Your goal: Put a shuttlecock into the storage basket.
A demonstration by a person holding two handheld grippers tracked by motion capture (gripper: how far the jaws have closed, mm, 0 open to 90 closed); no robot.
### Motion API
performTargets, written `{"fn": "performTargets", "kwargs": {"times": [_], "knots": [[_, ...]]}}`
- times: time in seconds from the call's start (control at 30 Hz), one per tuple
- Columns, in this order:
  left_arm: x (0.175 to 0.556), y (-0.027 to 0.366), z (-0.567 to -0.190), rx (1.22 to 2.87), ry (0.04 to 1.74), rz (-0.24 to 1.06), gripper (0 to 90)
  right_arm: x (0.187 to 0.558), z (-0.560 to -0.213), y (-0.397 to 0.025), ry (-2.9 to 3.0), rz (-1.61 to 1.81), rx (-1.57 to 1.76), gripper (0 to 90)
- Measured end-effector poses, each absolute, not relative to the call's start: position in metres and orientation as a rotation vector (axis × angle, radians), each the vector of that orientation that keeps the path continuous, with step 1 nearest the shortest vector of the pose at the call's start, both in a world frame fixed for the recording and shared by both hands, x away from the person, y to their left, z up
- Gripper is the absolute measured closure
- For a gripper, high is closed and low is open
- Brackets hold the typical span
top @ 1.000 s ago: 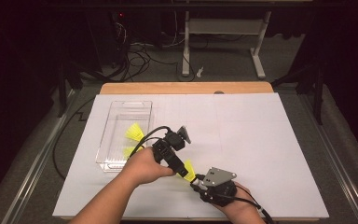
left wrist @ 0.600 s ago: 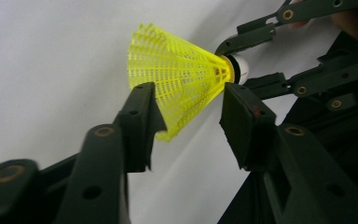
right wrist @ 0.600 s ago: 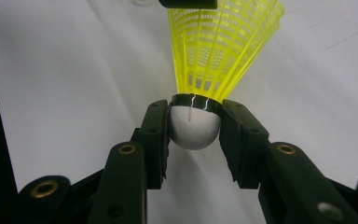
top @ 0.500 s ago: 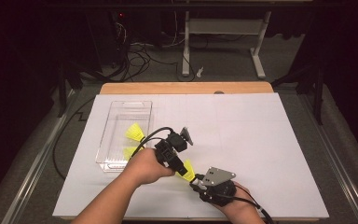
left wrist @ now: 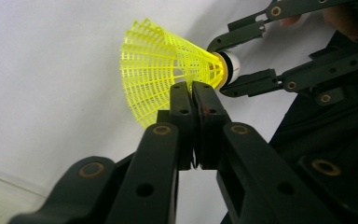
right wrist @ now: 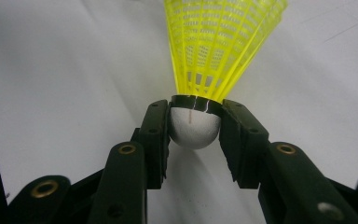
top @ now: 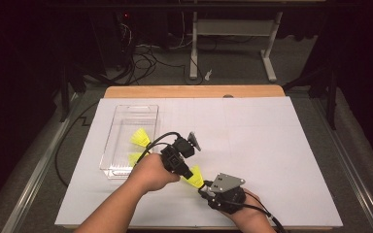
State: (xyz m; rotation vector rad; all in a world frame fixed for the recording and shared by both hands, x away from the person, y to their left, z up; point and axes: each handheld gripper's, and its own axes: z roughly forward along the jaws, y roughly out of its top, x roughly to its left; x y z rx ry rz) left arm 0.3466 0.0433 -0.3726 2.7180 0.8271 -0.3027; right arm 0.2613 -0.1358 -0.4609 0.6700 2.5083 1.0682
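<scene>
A yellow plastic shuttlecock point(top: 194, 175) with a white cork hangs just above the white sheet, near the front middle. My right gripper point(top: 203, 187) is shut on the cork point(right wrist: 195, 130), and the mesh skirt point(right wrist: 219, 42) points away from it. My left gripper point(top: 188, 171) comes in from the left. Its jaws are pressed shut with nothing seen between them, and the left gripper point(left wrist: 193, 86) tips overlap the skirt point(left wrist: 163, 65) near the cork end. I cannot tell whether they touch it. The right gripper point(left wrist: 235, 65) shows there around the cork.
A clear plastic box point(top: 136, 119) lies on the left of the white sheet point(top: 252, 145), with two more yellow shuttlecocks point(top: 140, 138) point(top: 135, 158) inside. The wooden table edge point(top: 194, 91) runs along the back. Cables and a desk frame stand on the floor beyond.
</scene>
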Motion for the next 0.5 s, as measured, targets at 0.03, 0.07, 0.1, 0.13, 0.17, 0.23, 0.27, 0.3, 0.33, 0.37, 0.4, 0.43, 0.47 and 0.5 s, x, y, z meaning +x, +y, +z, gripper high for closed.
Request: {"fn": "performTargets", "kwargs": {"times": [0.03, 0.07, 0.1, 0.13, 0.17, 0.23, 0.27, 0.3, 0.33, 0.37, 0.4, 0.43, 0.47, 0.5], "knots": [[0.3464, 0.0433, -0.3723, 2.717, 0.824, -0.301, 89.7, 0.2616, -0.4609, -0.1362, 2.508, 1.064, 0.666, 64.6], [0.3461, 0.0432, -0.3723, 2.715, 0.822, -0.303, 90.0, 0.2620, -0.4610, -0.1364, 2.505, 1.065, 0.663, 64.6], [0.3461, 0.0432, -0.3723, 2.716, 0.821, -0.304, 90.0, 0.2622, -0.4611, -0.1366, 2.507, 1.061, 0.661, 64.7], [0.3460, 0.0433, -0.3721, 2.715, 0.818, -0.304, 90.0, 0.2622, -0.4614, -0.1365, 2.507, 1.063, 0.663, 64.7], [0.3457, 0.0434, -0.3719, 2.713, 0.817, -0.303, 90.0, 0.2619, -0.4615, -0.1365, 2.508, 1.062, 0.671, 64.7], [0.3454, 0.0436, -0.3716, 2.712, 0.815, -0.302, 90.0, 0.2625, -0.4617, -0.1370, 2.510, 1.068, 0.675, 64.6], [0.3452, 0.0436, -0.3713, 2.713, 0.812, -0.300, 90.0, 0.2625, -0.4619, -0.1371, 2.512, 1.066, 0.683, 64.5], [0.3454, 0.0440, -0.3711, 2.711, 0.812, -0.296, 90.0, 0.2629, -0.4622, -0.1374, 2.510, 1.064, 0.676, 64.8], [0.3458, 0.0448, -0.3712, 2.709, 0.812, -0.298, 90.0, 0.2628, -0.4628, -0.1374, 2.505, 1.063, 0.682, 64.8], [0.3461, 0.0456, -0.3708, 2.705, 0.815, -0.298, 90.0, 0.2629, -0.4633, -0.1376, 2.507, 1.056, 0.681, 63.9], [0.3463, 0.0462, -0.3704, 2.700, 0.817, -0.299, 90.0, 0.2631, -0.4639, -0.1376, 2.509, 1.055, 0.681, 62.5], [0.3463, 0.0466, -0.3702, 2.700, 0.813, -0.308, 90.0, 0.2637, -0.4645, -0.1381, 2.511, 1.045, 0.670, 62.1], [0.3461, 0.0468, -0.3696, 2.697, 0.811, -0.305, 90.0, 0.2640, -0.4650, -0.1381, 2.514, 1.042, 0.669, 61.9], [0.3459, 0.0472, -0.3689, 2.690, 0.809, -0.307, 90.0, 0.2642, -0.4656, -0.1375, 2.511, 1.048, 0.679, 60.9]]}}
